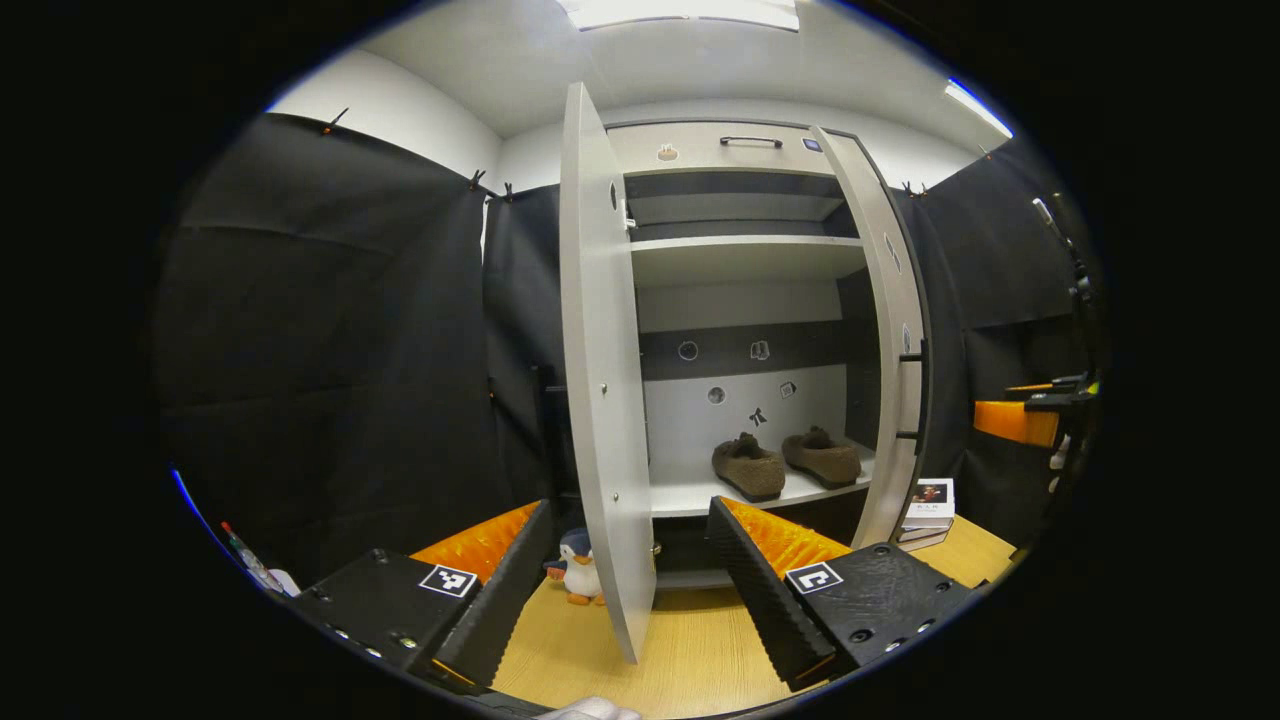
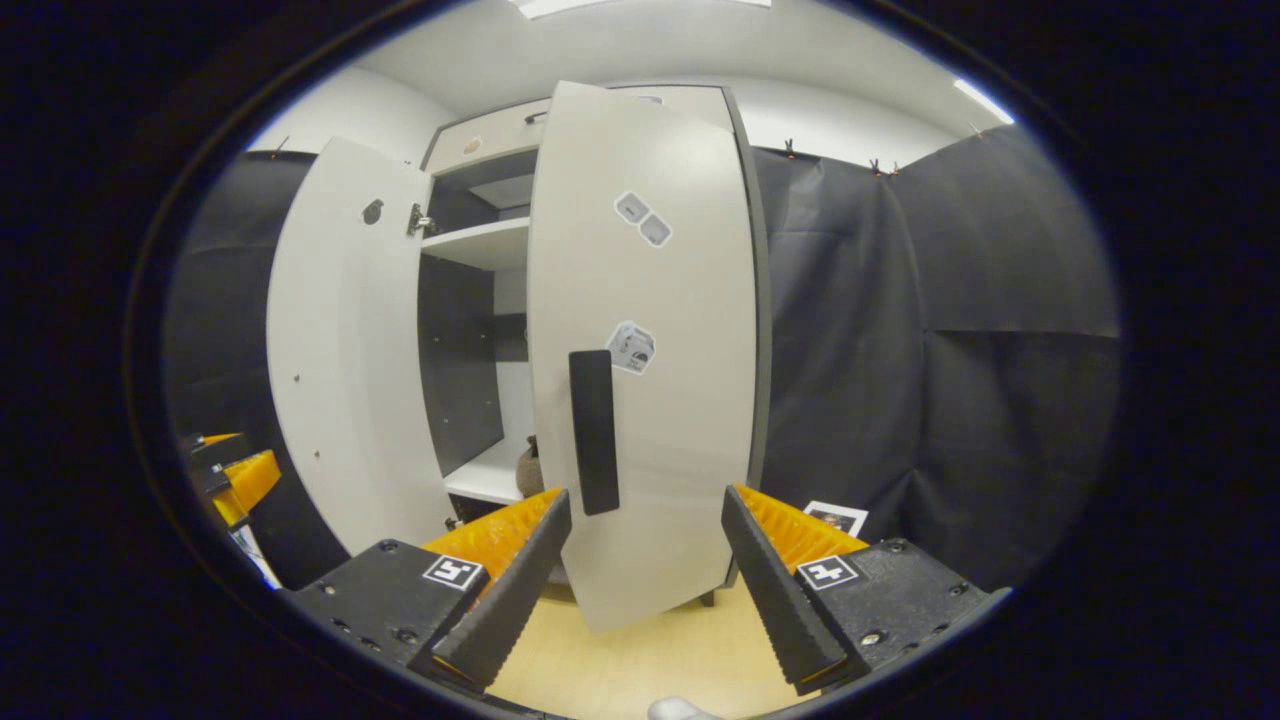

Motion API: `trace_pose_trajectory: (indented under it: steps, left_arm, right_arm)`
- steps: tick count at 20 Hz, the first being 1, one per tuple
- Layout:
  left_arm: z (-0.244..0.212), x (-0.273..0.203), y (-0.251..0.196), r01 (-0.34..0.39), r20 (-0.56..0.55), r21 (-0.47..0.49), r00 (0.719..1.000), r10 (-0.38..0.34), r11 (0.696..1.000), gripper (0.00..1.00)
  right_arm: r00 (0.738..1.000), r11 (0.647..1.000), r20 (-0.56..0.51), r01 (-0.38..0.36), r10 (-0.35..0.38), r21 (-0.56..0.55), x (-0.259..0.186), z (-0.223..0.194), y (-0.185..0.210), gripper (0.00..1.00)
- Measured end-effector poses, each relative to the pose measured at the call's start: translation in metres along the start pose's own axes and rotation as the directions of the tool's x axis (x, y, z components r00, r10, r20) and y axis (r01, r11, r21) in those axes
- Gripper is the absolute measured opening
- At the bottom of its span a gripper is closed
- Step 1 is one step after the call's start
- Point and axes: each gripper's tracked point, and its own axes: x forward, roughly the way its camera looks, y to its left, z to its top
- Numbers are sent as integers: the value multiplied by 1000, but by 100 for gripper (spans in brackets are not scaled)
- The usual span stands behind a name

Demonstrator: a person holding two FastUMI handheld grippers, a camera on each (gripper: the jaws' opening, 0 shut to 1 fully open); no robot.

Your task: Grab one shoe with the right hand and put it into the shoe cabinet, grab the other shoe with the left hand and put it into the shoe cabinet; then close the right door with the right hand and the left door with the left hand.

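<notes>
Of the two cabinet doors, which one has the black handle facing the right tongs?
The right door: its outer face with the vertical black handle faces the open right tongs. The left door shows its bare inner face.

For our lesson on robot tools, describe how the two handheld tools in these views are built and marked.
Each tool, left and right, has two long wedge-shaped fingers with ribbed, sawtooth inner faces. The fingers sit on blocky black mounts with visible screws. Every mount carries a small square black-and-white tag.

Black cloth walls, wooden floor, bright ceiling light
</notes>
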Motion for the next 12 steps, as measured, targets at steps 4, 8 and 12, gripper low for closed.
trace_pose_trajectory:
  steps: [4, 8, 12]
  left_arm:
    - [-11, 8, 39, -38, -15, -6, 999, 38, 999, 96]
    - [-16, 25, 104, -129, -13, -21, 992, 129, 991, 96]
    - [-23, 68, 150, -166, -28, -55, 986, 165, 985, 96]
  right_arm:
    - [999, 1000, -53, 0, -1, -16, -12, -34, 14, 99]
    - [995, 1000, -99, 1, -3, -16, -24, -54, 29, 99]
    - [995, 1000, -101, 26, -26, 4, -32, -54, 41, 100]
